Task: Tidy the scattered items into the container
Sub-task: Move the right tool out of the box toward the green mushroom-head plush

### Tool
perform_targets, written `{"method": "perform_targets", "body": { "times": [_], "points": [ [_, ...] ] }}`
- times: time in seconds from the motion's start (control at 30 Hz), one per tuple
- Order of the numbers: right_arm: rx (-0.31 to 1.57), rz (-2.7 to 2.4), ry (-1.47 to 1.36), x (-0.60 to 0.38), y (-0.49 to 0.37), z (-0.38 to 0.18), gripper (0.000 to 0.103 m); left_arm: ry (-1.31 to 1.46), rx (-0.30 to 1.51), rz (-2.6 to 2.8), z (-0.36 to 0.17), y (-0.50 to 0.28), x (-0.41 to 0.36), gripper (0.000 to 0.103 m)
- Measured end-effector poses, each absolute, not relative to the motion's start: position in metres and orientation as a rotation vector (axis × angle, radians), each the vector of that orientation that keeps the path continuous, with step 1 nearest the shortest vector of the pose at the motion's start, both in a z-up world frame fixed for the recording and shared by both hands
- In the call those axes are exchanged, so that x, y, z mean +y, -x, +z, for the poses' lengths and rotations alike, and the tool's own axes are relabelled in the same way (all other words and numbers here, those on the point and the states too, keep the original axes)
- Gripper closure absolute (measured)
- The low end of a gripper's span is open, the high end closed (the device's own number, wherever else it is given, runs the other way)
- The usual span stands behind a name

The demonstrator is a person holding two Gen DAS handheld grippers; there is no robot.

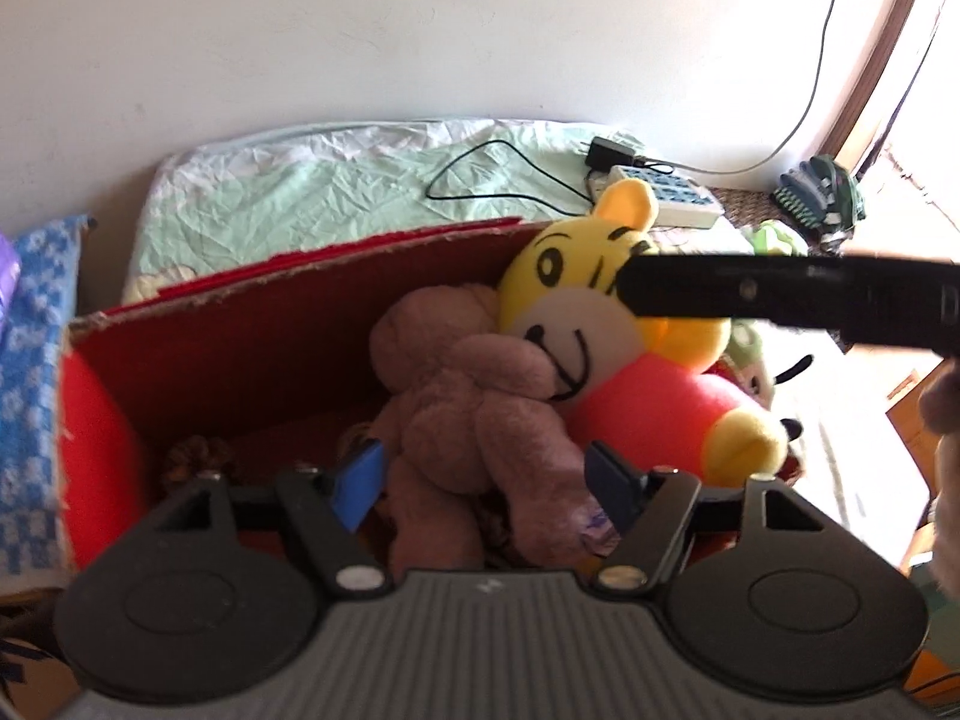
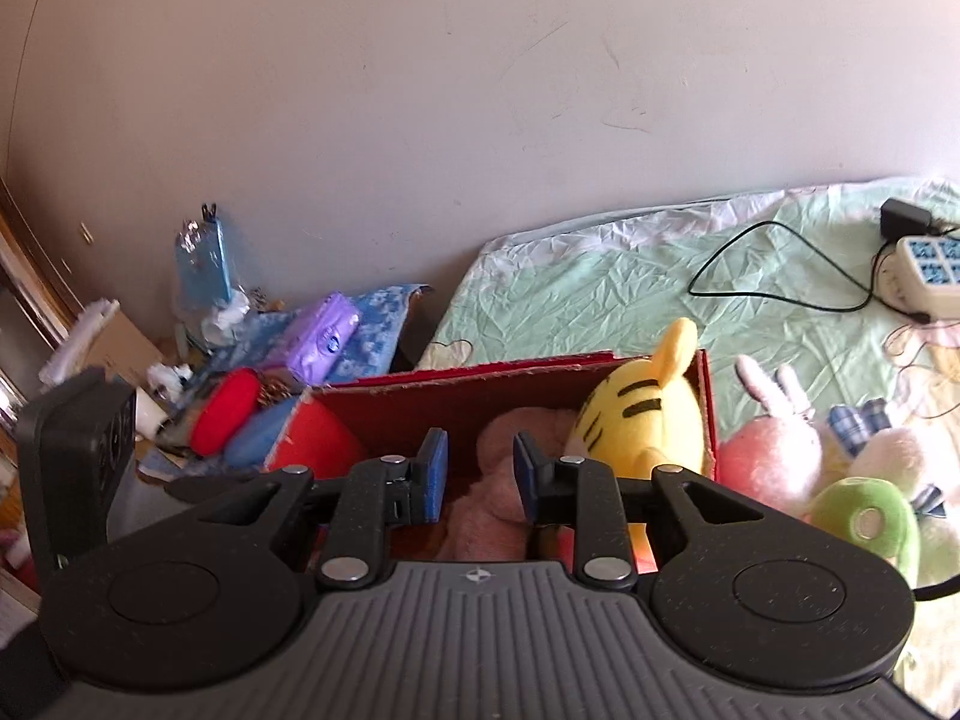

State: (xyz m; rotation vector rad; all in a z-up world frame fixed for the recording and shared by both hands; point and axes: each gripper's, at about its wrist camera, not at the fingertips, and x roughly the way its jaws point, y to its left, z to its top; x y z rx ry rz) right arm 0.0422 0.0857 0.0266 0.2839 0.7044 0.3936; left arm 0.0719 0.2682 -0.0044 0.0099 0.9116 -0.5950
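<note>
A red cardboard box (image 1: pixel 252 324) holds a brown plush bear (image 1: pixel 474 396) and a yellow tiger plush in a pink shirt (image 1: pixel 606 324). My left gripper (image 1: pixel 489 480) is open, its blue pads either side of the bear's legs without squeezing them. The right gripper's black body (image 1: pixel 780 294) crosses in front of the tiger's head. In the right wrist view my right gripper (image 2: pixel 480 471) is open over the box (image 2: pixel 456 396), with the bear (image 2: pixel 504 480) between its pads and the tiger (image 2: pixel 642 414) to the right.
A pink rabbit plush (image 2: pixel 774 444), a green plush (image 2: pixel 870 516) and a white plush (image 2: pixel 900 450) lie on the bed right of the box. A power strip with charger and cables (image 2: pixel 924 270) sits on the green sheet (image 2: pixel 600 288). Clutter (image 2: pixel 252 372) is piled left of the box.
</note>
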Motion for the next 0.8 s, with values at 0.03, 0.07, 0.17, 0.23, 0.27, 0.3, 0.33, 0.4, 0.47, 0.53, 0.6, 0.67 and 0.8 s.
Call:
{"method": "perform_targets", "body": {
  "times": [0.03, 0.07, 0.17, 0.23, 0.27, 0.3, 0.33, 0.4, 0.47, 0.53, 0.6, 0.67, 0.8],
  "points": [
    [0.705, 0.395, -0.285, 0.086, -0.041, 0.026, 0.075, -0.004, 0.913, -0.605, -0.005, -0.072, 0.267, 0.031],
    [0.708, 0.397, -0.29, 0.085, -0.04, 0.024, 0.076, -0.005, 0.913, -0.612, -0.005, -0.071, 0.266, 0.031],
    [0.706, 0.394, -0.293, 0.083, -0.037, 0.022, 0.076, -0.018, 0.915, -0.614, -0.007, -0.069, 0.261, 0.031],
    [0.695, 0.395, -0.302, 0.081, -0.034, 0.024, 0.076, -0.023, 0.919, -0.601, -0.007, -0.069, 0.26, 0.031],
    [0.686, 0.396, -0.307, 0.08, -0.033, 0.026, 0.076, -0.021, 0.923, -0.59, -0.006, -0.069, 0.261, 0.03],
    [0.678, 0.395, -0.31, 0.079, -0.032, 0.027, 0.076, -0.016, 0.926, -0.578, -0.006, -0.07, 0.264, 0.03],
    [0.673, 0.392, -0.312, 0.077, -0.03, 0.029, 0.076, -0.008, 0.929, -0.563, -0.005, -0.071, 0.267, 0.029],
    [0.667, 0.376, -0.31, 0.077, -0.028, 0.031, 0.076, 0.005, 0.934, -0.52, -0.001, -0.073, 0.272, 0.029],
    [0.664, 0.357, -0.31, 0.077, -0.025, 0.032, 0.075, 0.015, 0.936, -0.474, 0.003, -0.075, 0.278, 0.024],
    [0.663, 0.343, -0.307, 0.077, -0.023, 0.034, 0.075, 0.02, 0.948, -0.423, 0.004, -0.078, 0.281, 0.024],
    [0.664, 0.323, -0.286, 0.08, -0.021, 0.036, 0.075, 0.009, 0.957, -0.381, 0.006, -0.078, 0.28, 0.024],
    [0.662, 0.305, -0.258, 0.084, -0.019, 0.037, 0.075, -0.007, 0.959, -0.344, 0.006, -0.078, 0.278, 0.024],
    [0.665, 0.295, -0.228, 0.091, -0.016, 0.038, 0.075, -0.028, 0.947, -0.298, 0.009, -0.076, 0.275, 0.024]
  ]
}}
